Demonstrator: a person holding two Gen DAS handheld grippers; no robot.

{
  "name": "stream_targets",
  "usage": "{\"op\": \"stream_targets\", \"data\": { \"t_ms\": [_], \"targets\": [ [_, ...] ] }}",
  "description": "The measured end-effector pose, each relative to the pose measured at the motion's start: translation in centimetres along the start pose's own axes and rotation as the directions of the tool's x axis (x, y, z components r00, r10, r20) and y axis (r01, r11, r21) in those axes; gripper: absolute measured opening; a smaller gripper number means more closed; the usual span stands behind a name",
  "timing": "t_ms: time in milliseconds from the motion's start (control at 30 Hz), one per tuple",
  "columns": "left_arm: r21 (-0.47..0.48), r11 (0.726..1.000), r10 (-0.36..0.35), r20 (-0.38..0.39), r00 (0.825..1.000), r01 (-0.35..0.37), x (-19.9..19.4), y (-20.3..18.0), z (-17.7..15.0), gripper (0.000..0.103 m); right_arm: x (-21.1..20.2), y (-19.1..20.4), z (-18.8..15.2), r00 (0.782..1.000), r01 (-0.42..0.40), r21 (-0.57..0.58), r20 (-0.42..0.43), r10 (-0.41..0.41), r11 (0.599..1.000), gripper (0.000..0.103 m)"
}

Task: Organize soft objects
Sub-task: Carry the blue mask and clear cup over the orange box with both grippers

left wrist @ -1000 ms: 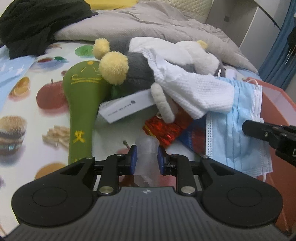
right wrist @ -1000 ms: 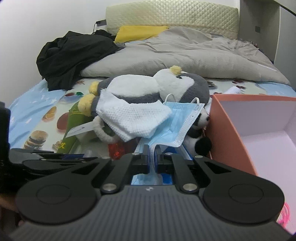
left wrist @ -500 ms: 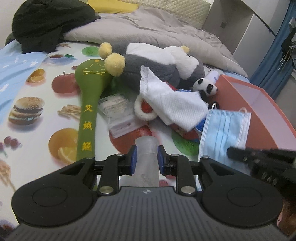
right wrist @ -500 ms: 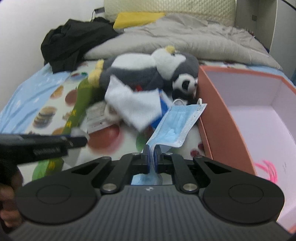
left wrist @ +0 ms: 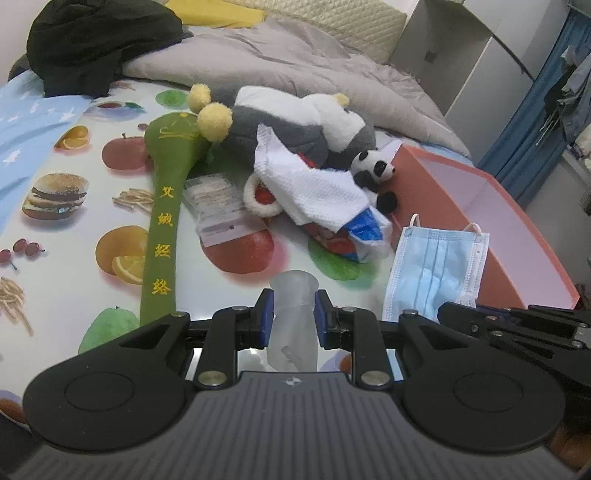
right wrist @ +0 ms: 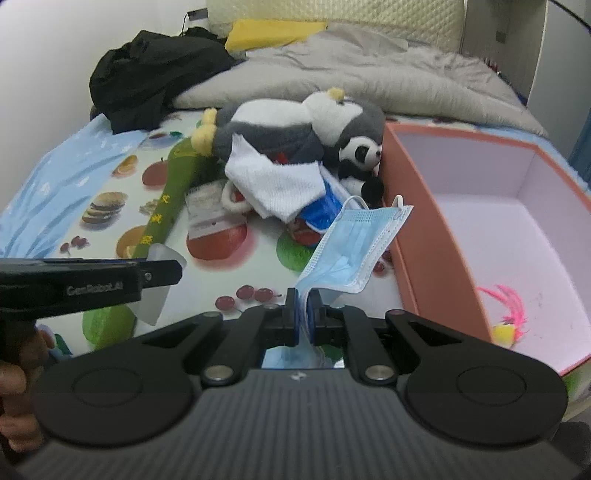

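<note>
- Left gripper (left wrist: 293,314): blue pads clamped on a frosted, translucent soft tube (left wrist: 293,295), flared end poking out past the fingertips, above the sheet.
- Right gripper (right wrist: 302,314): fingers pressed almost together, pinching one end of a blue mask (right wrist: 356,251); rest of the mask draped forward and up, ear loops at the far end, just beside the box wall.
- Seen in the left view too: same mask (left wrist: 436,273) hanging in front of the box (left wrist: 491,221), right gripper's black fingers below it.
- Box (right wrist: 417,214): salmon outside, pale inside, open on the bed at right; small pink-and-yellow feathered toy (right wrist: 508,314) on its floor.
- Beyond the grippers, a heap on the fruit-print sheet (left wrist: 66,155): grey-and-white plush (left wrist: 295,122) on its side, white cloth (left wrist: 314,184) draped over it, small panda (left wrist: 373,171) close against the box corner, blue-and-red packets (left wrist: 358,232) under the cloth.
- Left of the heap: long green cushion (left wrist: 166,192) with yellow characters, clear packet (left wrist: 218,206) touching it.
- Farther back: grey duvet (left wrist: 295,62), black clothing (left wrist: 99,40), yellow pillow (right wrist: 273,31).
</note>
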State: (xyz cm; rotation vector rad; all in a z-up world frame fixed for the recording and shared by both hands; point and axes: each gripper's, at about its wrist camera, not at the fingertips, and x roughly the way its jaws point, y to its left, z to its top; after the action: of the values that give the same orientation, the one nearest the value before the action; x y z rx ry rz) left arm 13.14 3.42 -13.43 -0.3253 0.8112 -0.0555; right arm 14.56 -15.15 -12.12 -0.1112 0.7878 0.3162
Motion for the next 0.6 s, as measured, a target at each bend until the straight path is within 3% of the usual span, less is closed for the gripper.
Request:
{"op": "stream_targets", "data": {
  "t_ms": [600],
  "targets": [
    [0.053, 0.998, 0.043, -0.008, 0.999, -0.043, -1.4, -3.0, -0.1, 0.027, -2.0, -1.9, -0.9, 0.997, -0.039, 0.033, 0.063, 0.037, 0.999, 0.008]
  ]
}}
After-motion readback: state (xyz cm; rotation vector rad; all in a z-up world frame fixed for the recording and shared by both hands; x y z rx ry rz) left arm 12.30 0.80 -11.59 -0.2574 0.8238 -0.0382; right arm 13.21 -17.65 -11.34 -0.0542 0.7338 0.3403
